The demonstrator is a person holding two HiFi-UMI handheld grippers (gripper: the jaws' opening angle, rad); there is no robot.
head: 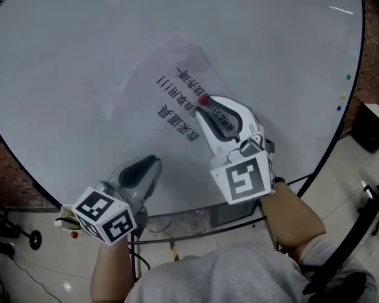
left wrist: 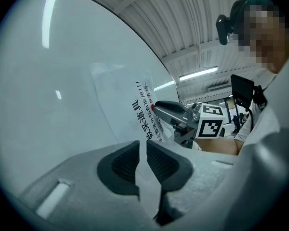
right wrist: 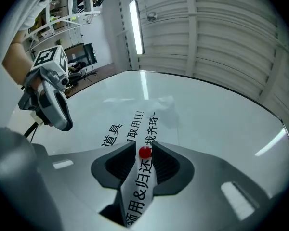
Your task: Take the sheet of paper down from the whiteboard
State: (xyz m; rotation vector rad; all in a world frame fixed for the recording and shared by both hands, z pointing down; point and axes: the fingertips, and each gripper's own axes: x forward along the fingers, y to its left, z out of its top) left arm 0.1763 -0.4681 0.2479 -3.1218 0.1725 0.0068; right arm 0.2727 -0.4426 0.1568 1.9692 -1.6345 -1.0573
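The head view alone gives the whole layout. The sheet of paper (head: 158, 84) lies flat on the whiteboard (head: 57, 68), pinned by a small red magnet (head: 203, 100) beside its printed black lines. The right tongs (head: 204, 108) reach up to that magnet. The left tongs (head: 151, 164) sit near the sheet's lower edge, well apart from the right ones. Only the right gripper view settles the right tongs: they are spread, with the red magnet between their tips and the sheet's print showing through the gap. Whether the pads touch the magnet I cannot tell. Only the left gripper view settles the left tongs: they stand a narrow slit apart and pinch nothing firmly. A pale strip fills the slit, and I cannot tell whether it is the sheet's edge or bare board. That view also shows the head-mounted camera (left wrist: 226, 22) and a ceiling lamp (left wrist: 197, 73), which the head view cannot see. The right gripper view catches shelves (right wrist: 62, 13) beyond the left gripper. In the head view the right gripper's white body hides part of the print. Small coloured magnets (head: 343, 96) dot the board's right edge, and a brick wall (head: 6, 182) shows at lower left.
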